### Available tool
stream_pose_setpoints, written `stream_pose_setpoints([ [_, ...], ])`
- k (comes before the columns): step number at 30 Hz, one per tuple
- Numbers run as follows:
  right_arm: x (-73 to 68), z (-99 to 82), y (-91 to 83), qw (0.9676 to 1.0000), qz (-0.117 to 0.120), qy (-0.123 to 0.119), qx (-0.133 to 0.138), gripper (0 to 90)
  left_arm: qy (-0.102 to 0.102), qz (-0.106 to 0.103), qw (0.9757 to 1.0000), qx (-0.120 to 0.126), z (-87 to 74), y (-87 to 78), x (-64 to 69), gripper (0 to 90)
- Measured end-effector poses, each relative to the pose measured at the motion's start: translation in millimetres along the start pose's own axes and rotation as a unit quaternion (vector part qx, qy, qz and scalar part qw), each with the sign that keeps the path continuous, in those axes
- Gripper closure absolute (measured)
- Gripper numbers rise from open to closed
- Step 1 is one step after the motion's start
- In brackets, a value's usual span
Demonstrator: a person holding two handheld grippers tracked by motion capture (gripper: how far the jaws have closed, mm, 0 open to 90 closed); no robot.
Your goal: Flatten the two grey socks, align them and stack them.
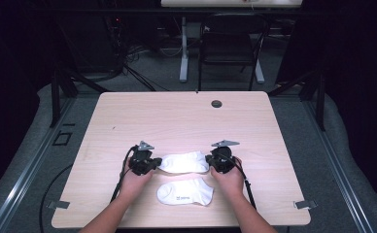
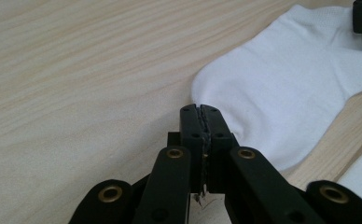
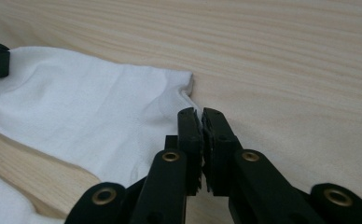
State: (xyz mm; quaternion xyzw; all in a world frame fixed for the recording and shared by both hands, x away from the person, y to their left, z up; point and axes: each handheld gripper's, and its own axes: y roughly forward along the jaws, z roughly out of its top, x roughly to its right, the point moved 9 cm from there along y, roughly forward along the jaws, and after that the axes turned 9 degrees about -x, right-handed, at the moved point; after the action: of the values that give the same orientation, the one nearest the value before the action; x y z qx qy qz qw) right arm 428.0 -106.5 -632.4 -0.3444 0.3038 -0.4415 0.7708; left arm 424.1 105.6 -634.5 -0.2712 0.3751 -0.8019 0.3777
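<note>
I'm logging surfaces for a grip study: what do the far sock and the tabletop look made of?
Far white ankle sock: soft knitted fabric, probably cotton blend, matte; it creases and shows fine ribbing. Pale rectangular tabletop: wood or wood-look laminate, smooth with faint sheen; long grain lines run across it.

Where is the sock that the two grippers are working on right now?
In the high view the far sock lies between left gripper and right gripper, just beyond the near sock.

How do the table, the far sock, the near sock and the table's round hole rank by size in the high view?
1. Table, by far the largest.
2. Far sock and near sock: they look about alike, so I will not rank them.
3. Round hole, the smallest.
</note>
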Motion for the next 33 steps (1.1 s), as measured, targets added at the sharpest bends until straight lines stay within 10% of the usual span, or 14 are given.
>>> stream_pose_setpoints([
  [33, -17.7, 5.5, -38.4, 0.9985, 0.039, -0.026, 0.028, 86.8, 0.009, -0.029, 0.9988, 0.038, 0.4, -40.0, 14.1, 89.3],
])
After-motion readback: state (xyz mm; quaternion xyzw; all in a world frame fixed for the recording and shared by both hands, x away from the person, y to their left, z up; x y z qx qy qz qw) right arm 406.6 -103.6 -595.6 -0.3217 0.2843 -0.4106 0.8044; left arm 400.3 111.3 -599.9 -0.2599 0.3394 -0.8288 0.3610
